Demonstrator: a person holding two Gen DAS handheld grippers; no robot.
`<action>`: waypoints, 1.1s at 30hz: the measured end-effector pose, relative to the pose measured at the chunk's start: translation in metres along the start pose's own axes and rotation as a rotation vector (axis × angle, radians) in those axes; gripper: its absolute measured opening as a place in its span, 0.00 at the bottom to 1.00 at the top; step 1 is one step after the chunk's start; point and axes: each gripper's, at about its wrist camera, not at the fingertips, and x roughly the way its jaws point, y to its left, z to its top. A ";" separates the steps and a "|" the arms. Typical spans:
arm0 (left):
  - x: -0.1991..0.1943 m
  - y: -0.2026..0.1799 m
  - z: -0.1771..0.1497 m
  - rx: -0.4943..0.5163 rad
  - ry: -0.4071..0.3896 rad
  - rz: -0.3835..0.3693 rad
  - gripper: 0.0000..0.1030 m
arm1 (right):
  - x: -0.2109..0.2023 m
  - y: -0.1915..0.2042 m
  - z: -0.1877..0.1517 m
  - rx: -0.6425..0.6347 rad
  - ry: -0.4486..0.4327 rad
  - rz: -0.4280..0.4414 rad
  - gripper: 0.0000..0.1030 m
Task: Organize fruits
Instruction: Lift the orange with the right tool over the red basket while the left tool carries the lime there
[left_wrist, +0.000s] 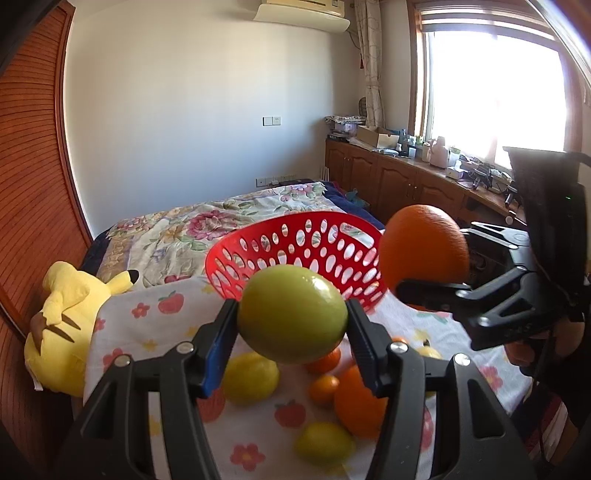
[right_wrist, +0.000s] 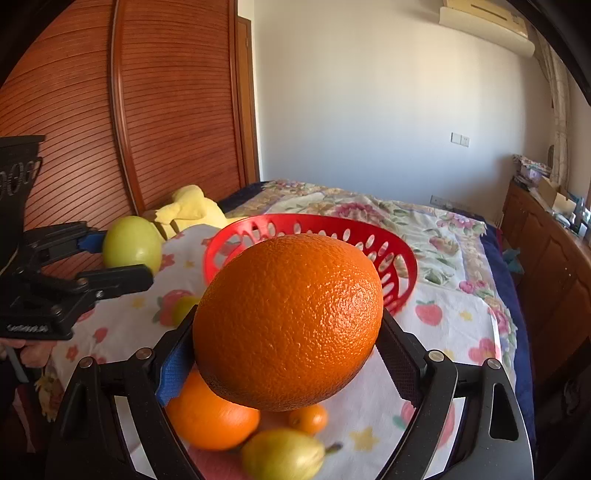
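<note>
In the left wrist view, the left tongs (left_wrist: 291, 325) are closed on a green fruit (left_wrist: 291, 314), a finger pressed against each side, holding it clear above the fruit-print cloth (left_wrist: 177, 325). Under it on the cloth lie loose fruits: a lemon (left_wrist: 251, 378), a small mandarin (left_wrist: 324, 387) and a large orange (left_wrist: 360, 406). Beyond, at 12 o'clock, the red basket (left_wrist: 295, 254) sits on the cloth. At 2 o'clock the right tongs (right_wrist: 288, 332) grip a big orange (right_wrist: 288, 328) between both fingers, raised beside the basket's rim. At 9 o'clock a yellow plush toy (left_wrist: 66, 325) lies on the bed (left_wrist: 221, 221), which stretches farther back.
</note>
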 end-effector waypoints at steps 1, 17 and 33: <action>0.004 0.002 0.003 -0.001 0.001 -0.001 0.55 | 0.007 -0.004 0.004 0.002 0.008 0.004 0.88; 0.063 0.027 0.029 -0.004 0.040 0.018 0.55 | 0.106 -0.010 0.014 -0.078 0.190 0.035 0.88; 0.094 0.046 0.030 -0.028 0.069 0.016 0.55 | 0.146 -0.012 0.015 -0.128 0.344 0.025 0.88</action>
